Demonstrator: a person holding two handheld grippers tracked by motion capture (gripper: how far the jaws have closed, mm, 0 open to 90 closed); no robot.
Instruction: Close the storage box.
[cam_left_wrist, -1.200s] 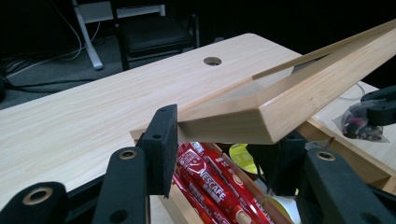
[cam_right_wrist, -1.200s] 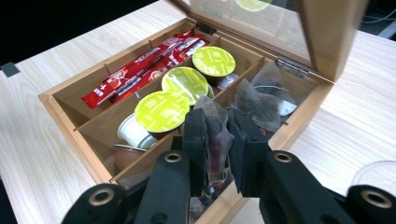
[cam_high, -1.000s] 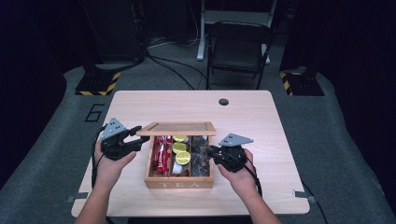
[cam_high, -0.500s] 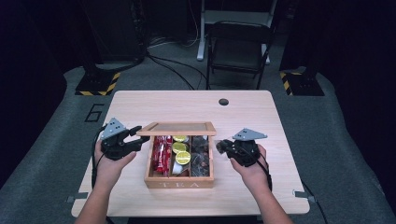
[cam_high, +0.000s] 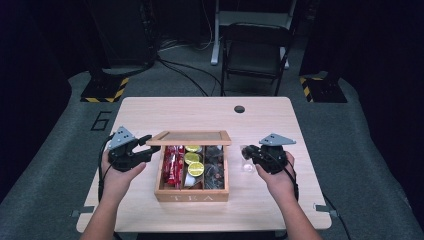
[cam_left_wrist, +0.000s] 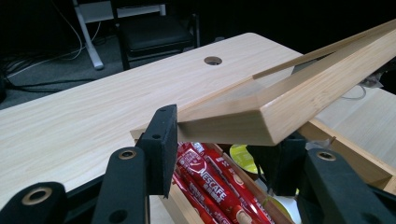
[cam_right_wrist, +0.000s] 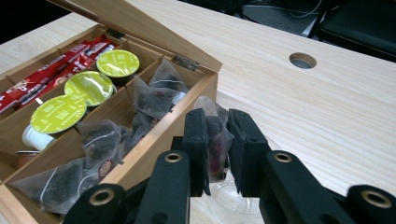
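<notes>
Right now, nearest the table's front edge, the wooden tea box (cam_high: 191, 192) sits at the centre of the table (cam_high: 210, 112), with "TEA" lettered on its front wall. Inside it, red coffee sticks (cam_high: 173, 161) fill the compartment on the 9 o'clock side, yellow-green capsules (cam_high: 195, 168) sit in the middle one, and dark pyramid tea bags (cam_high: 216, 167) are heaped on the 3 o'clock side.

At 9 o'clock of the box, the left gripper (cam_high: 150, 150) has its jaws set narrow on the corner of the hinged lid (cam_high: 190, 137), and in the left gripper view both black pads press the lid's (cam_left_wrist: 261, 123) wooden frame from either side, holding it raised above the sticks (cam_left_wrist: 210, 179).

Over at 3 o'clock of the box, the right gripper (cam_high: 248, 152) is out past the side wall, jaws pinched close on a single tea bag (cam_right_wrist: 214, 140). The right gripper view shows that bag clamped between the pads, hanging just above a small clear glass cup (cam_right_wrist: 233, 200) that stands on the table just beside the box (cam_right_wrist: 173, 123).

Farther off, at 12 o'clock, a round cable hole (cam_high: 239, 109) marks the tabletop, and beyond the far edge stands a dark chair (cam_high: 256, 50).
</notes>
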